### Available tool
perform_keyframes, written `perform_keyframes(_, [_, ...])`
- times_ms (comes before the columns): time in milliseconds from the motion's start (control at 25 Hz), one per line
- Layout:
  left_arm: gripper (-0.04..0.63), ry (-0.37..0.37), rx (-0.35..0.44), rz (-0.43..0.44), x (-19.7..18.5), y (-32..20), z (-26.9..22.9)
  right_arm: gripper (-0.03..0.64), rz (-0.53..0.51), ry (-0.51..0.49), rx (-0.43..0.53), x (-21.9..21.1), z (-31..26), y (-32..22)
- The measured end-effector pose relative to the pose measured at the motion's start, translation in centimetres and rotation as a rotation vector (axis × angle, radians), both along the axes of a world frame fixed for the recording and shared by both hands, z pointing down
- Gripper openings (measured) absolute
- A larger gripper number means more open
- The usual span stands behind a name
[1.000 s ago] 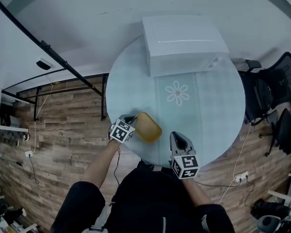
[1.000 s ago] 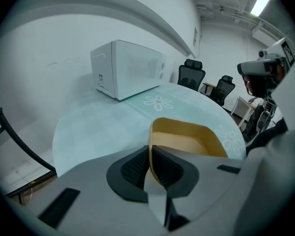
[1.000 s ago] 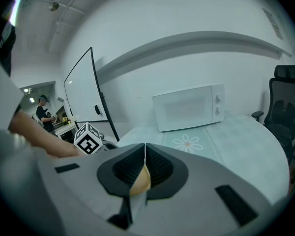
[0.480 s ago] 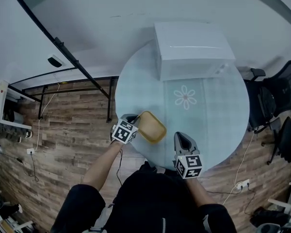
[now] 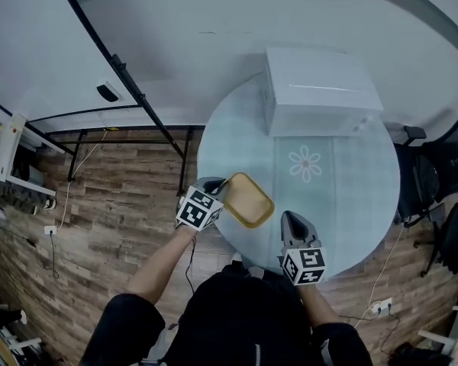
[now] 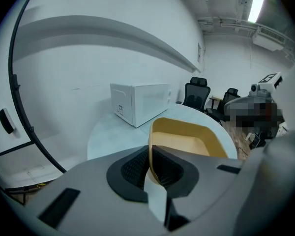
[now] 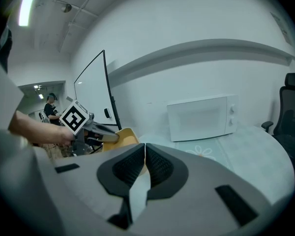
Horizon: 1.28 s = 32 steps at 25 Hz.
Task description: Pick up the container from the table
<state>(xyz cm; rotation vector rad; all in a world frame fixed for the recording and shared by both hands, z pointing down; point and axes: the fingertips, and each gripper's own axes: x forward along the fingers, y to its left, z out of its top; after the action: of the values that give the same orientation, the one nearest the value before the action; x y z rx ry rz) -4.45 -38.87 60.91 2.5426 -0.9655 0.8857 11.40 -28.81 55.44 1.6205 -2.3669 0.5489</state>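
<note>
Container [image 5: 249, 200], yellow and empty, hangs over the near edge of the bench [image 5: 351, 197], one wall pinched in the left tongs [image 5: 220, 187]. Right tongs [image 5: 292, 223] are closed on nothing. Best raised level and slowly, since the one-sided grip could tip it.

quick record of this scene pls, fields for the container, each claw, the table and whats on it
container: yellow, open-topped, at the table's near-left edge
left claw: shut on the container's rim
right claw: shut, empty, apart from the container
table: round, pale, with a flower print
microwave: white, on the table's far side
</note>
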Motion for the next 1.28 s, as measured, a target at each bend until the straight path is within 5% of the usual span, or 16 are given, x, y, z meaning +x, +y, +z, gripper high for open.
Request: perform_keyframes(1280, [0.026,0.042,0.079,-0.008,-1.5,-0.4,-4.5,0.023,-0.013,0.054,0.048,-1.1,-1.5,-0.8])
